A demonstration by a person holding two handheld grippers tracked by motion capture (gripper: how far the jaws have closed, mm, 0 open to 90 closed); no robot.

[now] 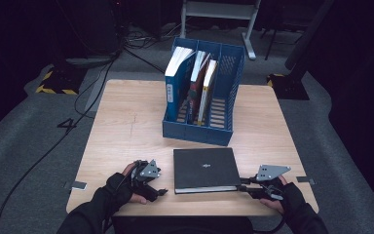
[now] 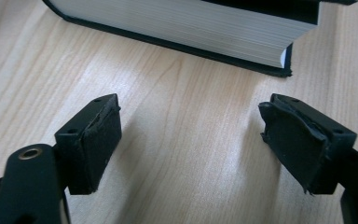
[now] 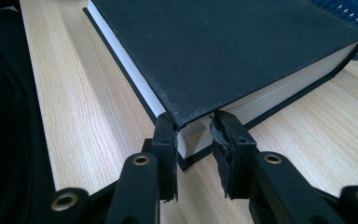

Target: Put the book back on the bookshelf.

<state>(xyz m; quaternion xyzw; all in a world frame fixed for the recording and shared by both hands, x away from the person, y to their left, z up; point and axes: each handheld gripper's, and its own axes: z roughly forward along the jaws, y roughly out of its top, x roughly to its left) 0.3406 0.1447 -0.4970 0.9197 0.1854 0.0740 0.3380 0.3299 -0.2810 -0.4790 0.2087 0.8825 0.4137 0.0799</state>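
Right tool (image 3: 193, 140) of mine stands at the near right corner of the black book (image 1: 205, 169), jaws close about that corner; whether they pinch it I cannot tell. My left tool (image 2: 191, 140) gapes empty over the tabletop (image 1: 121, 131), just left of the book, which lies flat before the blue file rack (image 1: 224, 97).

Black book (image 2: 182, 28) cut off by top edge in left gripper view. Titles on books in blue file rack (image 1: 233, 92) too small to read.
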